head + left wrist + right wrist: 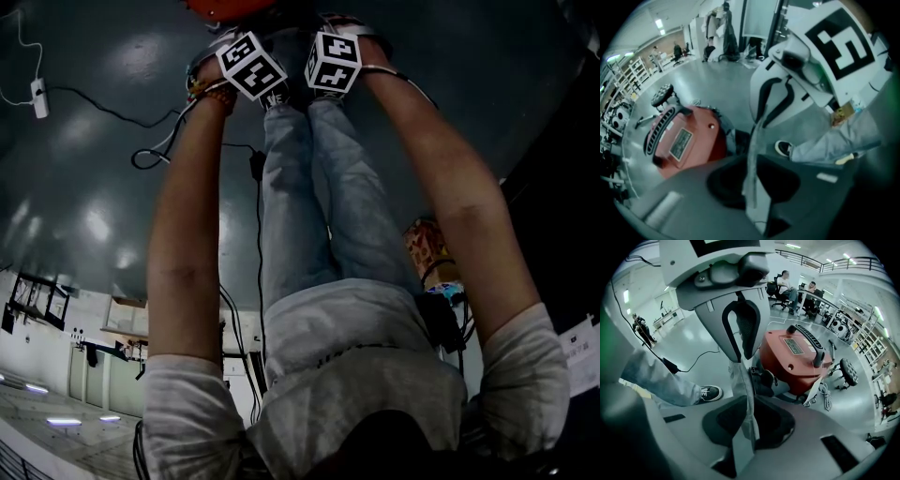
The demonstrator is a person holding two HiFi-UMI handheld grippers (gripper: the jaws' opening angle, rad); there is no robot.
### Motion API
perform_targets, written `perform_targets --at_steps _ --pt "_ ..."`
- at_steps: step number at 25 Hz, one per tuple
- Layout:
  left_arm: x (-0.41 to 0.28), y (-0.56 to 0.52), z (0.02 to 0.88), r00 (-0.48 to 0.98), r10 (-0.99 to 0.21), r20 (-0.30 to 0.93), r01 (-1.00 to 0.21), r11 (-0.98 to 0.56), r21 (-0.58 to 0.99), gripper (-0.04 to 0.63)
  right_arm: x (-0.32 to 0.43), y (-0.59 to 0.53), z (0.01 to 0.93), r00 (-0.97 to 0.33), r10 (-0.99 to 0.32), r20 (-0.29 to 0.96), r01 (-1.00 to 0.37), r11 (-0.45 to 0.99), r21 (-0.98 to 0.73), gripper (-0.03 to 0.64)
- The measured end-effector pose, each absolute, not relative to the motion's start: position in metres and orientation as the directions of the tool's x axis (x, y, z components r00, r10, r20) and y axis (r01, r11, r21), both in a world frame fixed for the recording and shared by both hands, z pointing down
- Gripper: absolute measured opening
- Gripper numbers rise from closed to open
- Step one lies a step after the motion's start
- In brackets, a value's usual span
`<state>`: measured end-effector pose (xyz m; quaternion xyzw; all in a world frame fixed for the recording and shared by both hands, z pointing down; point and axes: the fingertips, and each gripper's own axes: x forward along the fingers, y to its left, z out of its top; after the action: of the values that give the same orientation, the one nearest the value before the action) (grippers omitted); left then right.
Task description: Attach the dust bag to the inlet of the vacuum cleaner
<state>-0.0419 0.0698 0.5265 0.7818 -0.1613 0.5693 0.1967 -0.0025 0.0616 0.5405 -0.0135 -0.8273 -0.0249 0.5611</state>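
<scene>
We pinch the grey dust bag [740, 376] with fingers closed on it in left gripper [752, 187] and right gripper [745, 427], stretched near the red vacuum cleaner [797, 357], likely to meet its inlet.

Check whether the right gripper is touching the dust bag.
Touching. The right gripper view shows the right gripper with its jaws shut on the thin grey edge of the dust bag, with no gap on either side.

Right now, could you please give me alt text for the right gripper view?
The right gripper is shut on a thin grey dust bag, seen edge-on, whose far end the left gripper holds. Behind, on the floor, stand a red vacuum cleaner and a person's black shoe.
</scene>
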Motion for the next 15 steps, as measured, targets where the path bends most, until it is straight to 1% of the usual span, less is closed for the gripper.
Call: perform_targets --at_steps 3,5,8,15 --pt "-0.043 0.068 0.519 0.297 -0.058 0.953 -0.487 -0.868 0.099 0.008 -0.006 0.061 0.532 -0.381 -0.013 0.924 0.038 0.999 0.029 0.049" --pt "-0.041 0.069 0.517 0.299 -0.063 0.952 -0.492 -0.865 0.097 0.006 -0.008 0.062 0.527 -0.391 -0.014 0.920 0.032 0.999 0.029 0.046" --pt "-0.037 0.070 0.518 0.301 -0.068 0.951 -0.497 -0.862 0.096 0.005 -0.009 0.064 0.524 -0.413 -0.022 0.910 0.037 0.998 0.041 0.012" --pt "-0.027 0.068 0.526 0.304 -0.077 0.950 -0.499 -0.862 0.090 0.005 -0.002 0.069 0.532 -0.433 -0.027 0.901 0.043 0.998 0.051 0.009"
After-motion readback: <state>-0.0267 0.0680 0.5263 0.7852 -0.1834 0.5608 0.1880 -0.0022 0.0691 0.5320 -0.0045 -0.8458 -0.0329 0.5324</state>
